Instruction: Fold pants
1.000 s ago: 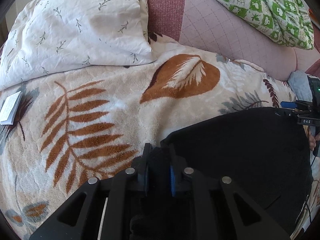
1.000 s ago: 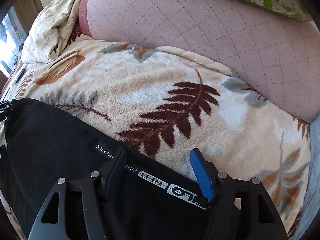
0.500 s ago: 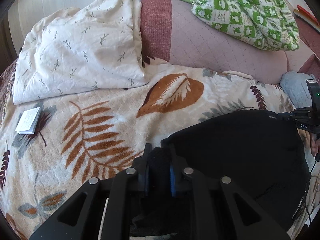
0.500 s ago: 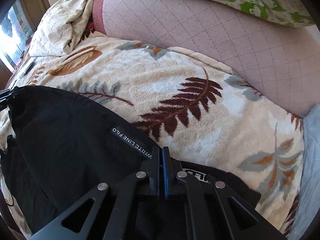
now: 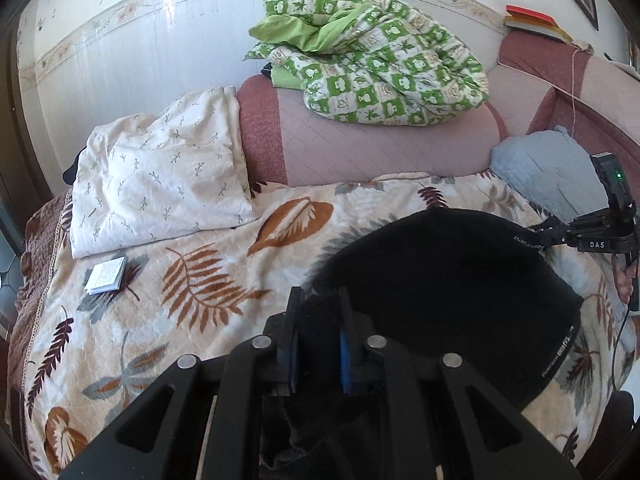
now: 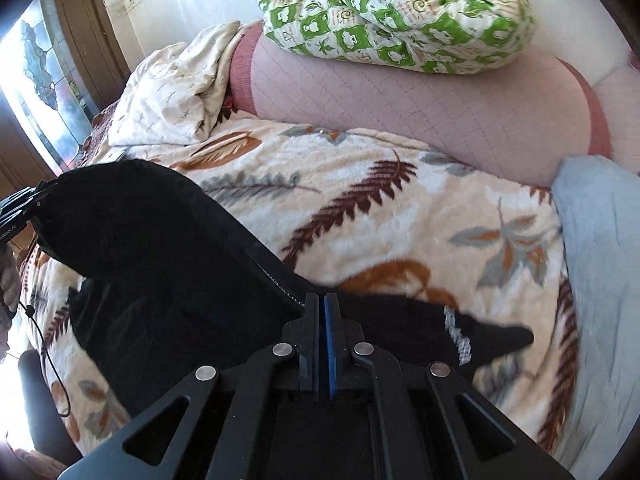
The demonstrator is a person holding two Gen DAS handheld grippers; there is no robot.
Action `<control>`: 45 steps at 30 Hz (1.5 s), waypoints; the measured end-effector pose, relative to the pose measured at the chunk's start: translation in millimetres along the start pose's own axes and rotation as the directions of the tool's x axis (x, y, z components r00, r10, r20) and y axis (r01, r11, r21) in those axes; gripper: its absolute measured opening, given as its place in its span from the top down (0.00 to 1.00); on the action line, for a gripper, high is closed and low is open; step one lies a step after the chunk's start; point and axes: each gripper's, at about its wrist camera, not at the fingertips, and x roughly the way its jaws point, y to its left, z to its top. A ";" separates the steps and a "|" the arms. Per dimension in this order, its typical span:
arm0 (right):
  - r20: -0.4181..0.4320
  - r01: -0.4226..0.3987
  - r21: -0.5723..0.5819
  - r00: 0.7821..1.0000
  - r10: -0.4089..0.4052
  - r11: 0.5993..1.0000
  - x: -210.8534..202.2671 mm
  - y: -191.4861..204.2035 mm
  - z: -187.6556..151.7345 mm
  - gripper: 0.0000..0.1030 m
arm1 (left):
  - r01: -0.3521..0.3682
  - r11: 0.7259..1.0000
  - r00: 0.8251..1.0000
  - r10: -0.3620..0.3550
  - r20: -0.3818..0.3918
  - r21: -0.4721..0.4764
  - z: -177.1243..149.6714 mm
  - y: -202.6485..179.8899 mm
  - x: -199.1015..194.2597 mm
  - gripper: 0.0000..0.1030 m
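The black pants (image 5: pixel 448 280) hang stretched between your two tongs, lifted above the leaf-print blanket (image 5: pixel 192 280) on the bed. A white-lettered band runs along their edge just ahead of your right tongs (image 6: pixel 322 312), but the letters are too blurred to read. Your left tongs (image 5: pixel 318 312) are clamped on a thick bunch of the cloth; your right tongs are pressed together on a thin edge. "DAS" reads on the right tool's body. Ahead of both lie a pink quilted bolster (image 5: pixel 380 148) and a green checked quilt (image 5: pixel 380 76); ahead-left of the left tongs, a small booklet (image 5: pixel 106 280) with unreadable print.
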 end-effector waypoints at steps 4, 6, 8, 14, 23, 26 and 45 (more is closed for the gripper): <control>-0.036 -0.029 0.029 0.999 0.030 0.999 -7.6 11.5 -47.5 0.97 | -0.004 1.000 0.999 0.004 -0.037 -0.007 -42.4 -7.1 -13.6 0.86; -0.049 -0.044 0.051 0.998 0.047 0.998 -7.1 15.5 -70.7 0.97 | -0.023 1.000 0.998 0.023 -0.063 -0.004 -67.1 -8.5 -16.1 0.86; -0.065 -0.062 0.077 0.996 0.068 0.995 -4.6 19.6 -95.9 0.97 | -0.028 1.000 0.995 0.027 -0.097 -0.009 -91.8 -8.7 -15.4 0.85; -0.087 -0.055 0.217 0.993 0.075 0.975 -1.8 13.3 -154.1 0.95 | -0.058 0.998 0.984 0.057 -0.170 -0.002 -155.5 -13.8 -24.4 0.77; 0.069 0.046 0.414 0.994 -0.082 0.909 -49.9 -23.6 -173.0 0.15 | -0.089 0.968 0.989 0.058 -0.133 -0.235 -191.8 14.3 -70.3 0.57; 0.085 0.021 0.400 0.995 -0.060 0.916 -49.9 -4.7 -157.2 0.15 | -0.091 0.941 0.991 0.053 -0.125 -0.325 -198.0 27.8 -78.1 0.57; -0.160 -0.230 -0.446 0.971 0.176 0.865 87.4 358.1 -50.7 0.36 | 0.046 0.822 0.998 -0.064 -0.012 -0.568 -232.0 78.6 -76.0 0.56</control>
